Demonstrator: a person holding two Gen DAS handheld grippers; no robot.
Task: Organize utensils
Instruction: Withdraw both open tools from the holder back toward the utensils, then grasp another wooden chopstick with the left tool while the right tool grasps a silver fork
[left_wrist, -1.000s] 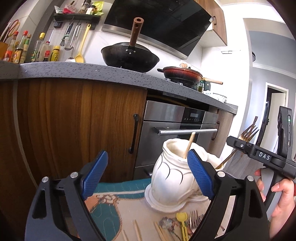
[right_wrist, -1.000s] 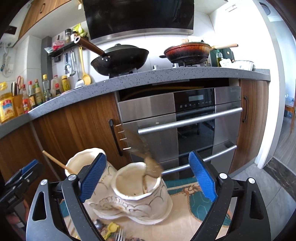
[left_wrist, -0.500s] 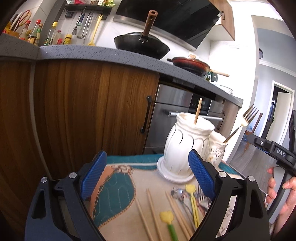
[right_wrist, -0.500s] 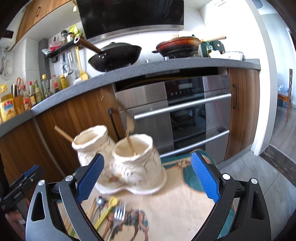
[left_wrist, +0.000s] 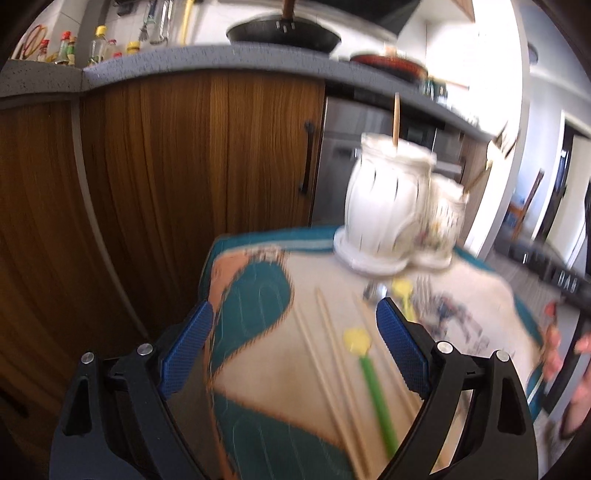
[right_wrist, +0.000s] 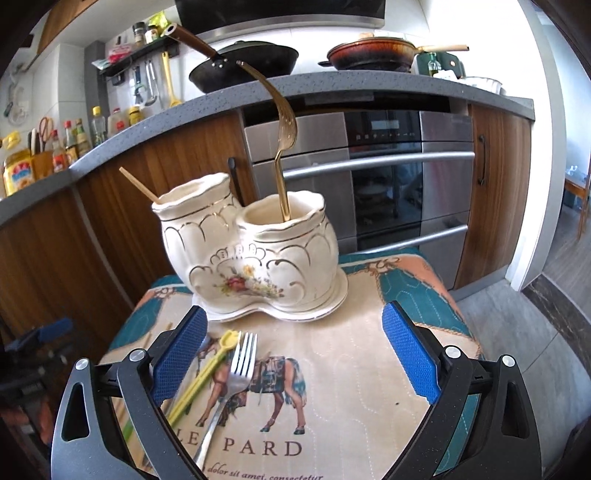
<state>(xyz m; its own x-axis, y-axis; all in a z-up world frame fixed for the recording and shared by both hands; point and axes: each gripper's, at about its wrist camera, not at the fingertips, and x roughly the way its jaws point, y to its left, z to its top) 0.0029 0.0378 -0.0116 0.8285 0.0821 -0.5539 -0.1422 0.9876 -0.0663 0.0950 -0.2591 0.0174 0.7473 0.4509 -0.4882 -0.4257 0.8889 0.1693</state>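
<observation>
On the printed cloth (right_wrist: 351, 369) a cream twin-pot holder (right_wrist: 251, 254) stands on its saucer, a gold fork (right_wrist: 282, 147) upright in its right pot and one chopstick (right_wrist: 138, 184) leaning in its left, so the sorting looks partly done and the step in hand is picking the next piece. The right gripper (right_wrist: 291, 358) and the left gripper (left_wrist: 293, 349) both hang spread wide and hold nothing. I judge the next move calls for one to drop over the silver fork (right_wrist: 232, 384), the yellow-headed pick (right_wrist: 207, 373) or the loose chopsticks (left_wrist: 325, 354), nip it by the handle and stand it in a pot.
</observation>
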